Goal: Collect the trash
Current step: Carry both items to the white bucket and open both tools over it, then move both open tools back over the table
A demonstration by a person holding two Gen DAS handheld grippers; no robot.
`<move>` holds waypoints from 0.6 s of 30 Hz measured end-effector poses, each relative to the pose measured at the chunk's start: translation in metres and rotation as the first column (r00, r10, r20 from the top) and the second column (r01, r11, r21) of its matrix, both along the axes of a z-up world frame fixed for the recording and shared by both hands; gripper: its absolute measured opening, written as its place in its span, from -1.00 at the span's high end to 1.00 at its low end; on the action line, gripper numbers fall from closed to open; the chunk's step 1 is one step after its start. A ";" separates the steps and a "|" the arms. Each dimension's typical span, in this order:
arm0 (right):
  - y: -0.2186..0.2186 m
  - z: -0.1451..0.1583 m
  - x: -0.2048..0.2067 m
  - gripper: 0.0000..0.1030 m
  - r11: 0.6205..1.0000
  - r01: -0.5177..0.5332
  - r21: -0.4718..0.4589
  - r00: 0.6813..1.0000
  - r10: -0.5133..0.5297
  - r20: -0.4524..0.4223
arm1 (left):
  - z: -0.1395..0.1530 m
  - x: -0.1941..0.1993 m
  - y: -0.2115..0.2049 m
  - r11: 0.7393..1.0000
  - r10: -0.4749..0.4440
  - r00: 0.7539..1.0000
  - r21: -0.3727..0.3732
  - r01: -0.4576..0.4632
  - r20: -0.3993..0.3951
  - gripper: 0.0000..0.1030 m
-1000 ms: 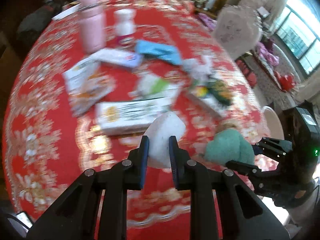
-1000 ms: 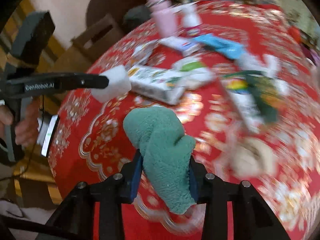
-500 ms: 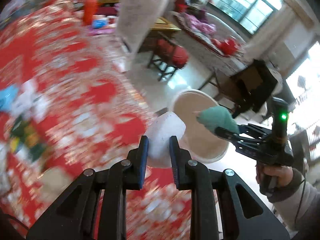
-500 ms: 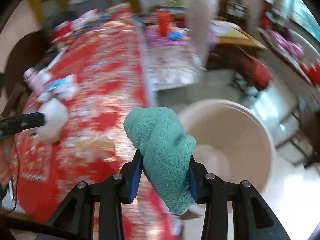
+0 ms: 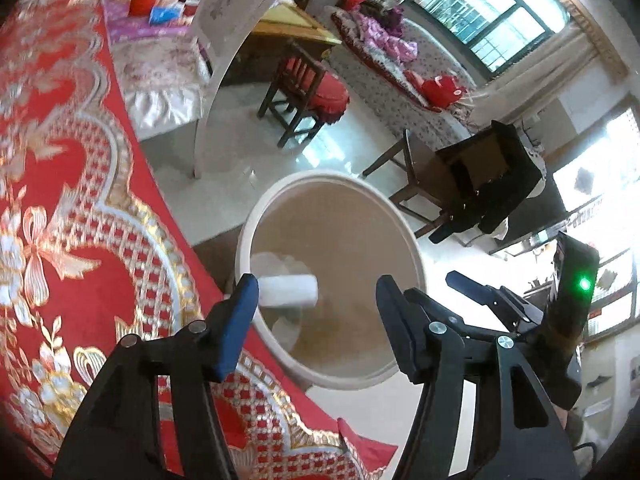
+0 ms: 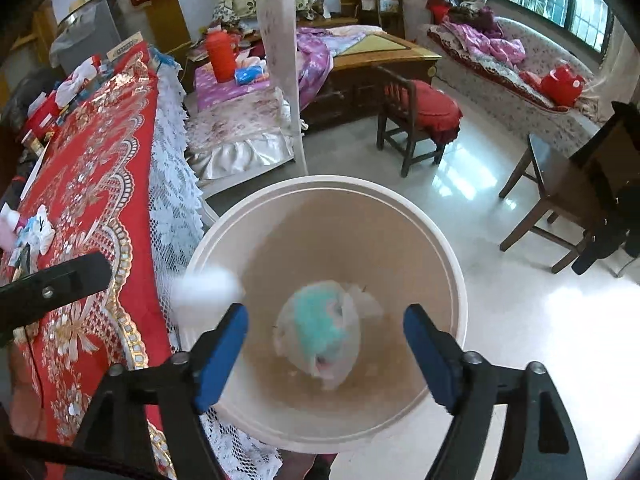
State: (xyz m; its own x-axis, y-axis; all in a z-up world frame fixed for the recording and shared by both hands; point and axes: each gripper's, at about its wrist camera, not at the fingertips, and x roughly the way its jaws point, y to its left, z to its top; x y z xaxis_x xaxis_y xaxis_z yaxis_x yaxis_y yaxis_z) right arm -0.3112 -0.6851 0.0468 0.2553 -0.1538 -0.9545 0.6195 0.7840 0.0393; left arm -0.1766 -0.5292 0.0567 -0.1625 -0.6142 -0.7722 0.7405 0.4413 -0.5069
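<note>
A round cream bin (image 5: 332, 179) (image 6: 320, 184) stands on the floor beside the red-clothed table (image 5: 60, 200). My left gripper (image 5: 318, 300) hovers over it, jaws opening. A white foam-like piece (image 5: 288, 290) hangs loose beside its left pad, untouched by the other pad; it shows blurred in the right wrist view (image 6: 206, 288). My right gripper (image 6: 326, 344) points down into the bin, jaws opening with nothing pressed between them. The green fuzzy cloth (image 6: 316, 324) is blurred, down inside the bin over pale crumpled trash.
Several wrappers (image 6: 36, 228) lie on the table's red cloth, whose lace edge (image 6: 172, 208) hangs next to the bin. A white floral-covered chair (image 6: 280, 60), a wooden chair with a red cushion (image 6: 416, 120) and a dark wooden stool (image 6: 560, 192) stand on the shiny floor.
Both grippers swung from over the table to above the bin and opened. The green cloth dropped out of the right one; the white piece came free of the left one.
</note>
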 end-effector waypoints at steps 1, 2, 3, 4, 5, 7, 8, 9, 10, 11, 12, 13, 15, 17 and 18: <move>0.001 -0.001 -0.002 -0.54 1.000 -0.003 0.003 1.000 0.003 -0.002 | 0.001 0.001 0.002 1.000 0.002 1.000 0.009 -0.002 0.007 -0.16; 0.004 -0.001 -0.002 -0.54 1.000 -0.009 0.010 1.000 0.009 -0.005 | 0.002 0.001 0.005 1.000 0.008 1.000 0.025 -0.008 0.028 -0.16; 0.009 -0.001 -0.003 -0.54 1.000 -0.014 0.013 1.000 0.015 -0.007 | 0.004 0.001 0.008 0.999 0.015 0.998 0.040 -0.017 0.053 -0.16; 0.012 -0.002 -0.003 -0.54 1.000 -0.021 0.014 1.000 0.021 -0.008 | 0.006 0.003 0.011 0.998 0.023 0.997 0.055 -0.027 0.077 -0.16; 0.016 -0.003 -0.002 -0.54 1.000 -0.025 0.012 1.000 0.025 -0.008 | 0.008 0.005 0.015 0.997 0.031 0.994 0.067 -0.038 0.101 -0.16; 0.024 -0.004 0.001 -0.54 1.000 -0.025 0.019 1.000 0.025 0.001 | 0.011 0.010 0.028 0.993 0.049 0.987 0.095 -0.064 0.155 -0.16; 0.028 -0.004 0.003 -0.54 0.999 -0.024 0.027 1.000 0.024 0.008 | 0.013 0.014 0.037 0.990 0.061 0.981 0.112 -0.083 0.185 -0.16; 0.033 -0.002 0.007 -0.54 0.999 -0.026 0.036 1.000 0.026 0.018 | 0.015 0.016 0.049 0.987 0.074 0.975 0.124 -0.101 0.210 -0.16; 0.037 -0.002 0.010 -0.54 0.999 -0.032 0.038 0.999 0.031 0.022 | 0.016 0.020 0.059 0.982 0.090 0.966 0.140 -0.127 0.241 -0.16; 0.044 -0.001 0.016 -0.54 0.998 -0.046 0.039 0.999 0.045 0.028 | 0.015 0.023 0.067 0.977 0.104 0.957 0.153 -0.149 0.270 -0.16; 0.050 0.000 0.022 -0.54 0.997 -0.062 0.036 0.998 0.060 0.031 | 0.014 0.027 0.077 0.972 0.116 0.948 0.163 -0.170 0.296 -0.16; 0.056 0.001 0.028 -0.54 0.997 -0.075 0.034 0.997 0.074 0.033 | 0.014 0.030 0.087 0.965 0.128 0.939 0.177 -0.192 0.320 -0.16; 0.069 0.003 0.043 -0.54 0.994 -0.104 0.036 0.994 0.103 0.042 | 0.009 0.036 0.106 0.953 0.147 0.927 0.203 -0.226 0.345 -0.16; 0.081 0.004 0.057 -0.54 0.991 -0.129 0.040 0.990 0.126 0.056 | 0.008 0.044 0.127 0.942 0.173 0.919 0.213 -0.260 0.355 -0.16; 0.087 0.005 0.063 -0.54 0.989 -0.139 0.041 0.989 0.136 0.062 | 0.007 0.047 0.135 0.937 0.186 0.914 0.214 -0.276 0.361 -0.16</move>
State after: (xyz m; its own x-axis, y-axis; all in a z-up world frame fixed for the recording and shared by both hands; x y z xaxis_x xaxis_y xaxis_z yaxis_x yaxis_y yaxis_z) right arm -0.2486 -0.5981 0.0518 0.3268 -0.0708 -0.9424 0.5015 0.8582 0.1094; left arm -0.1292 -0.3937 0.0640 0.2516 -0.3782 -0.8909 0.7063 0.7011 -0.0981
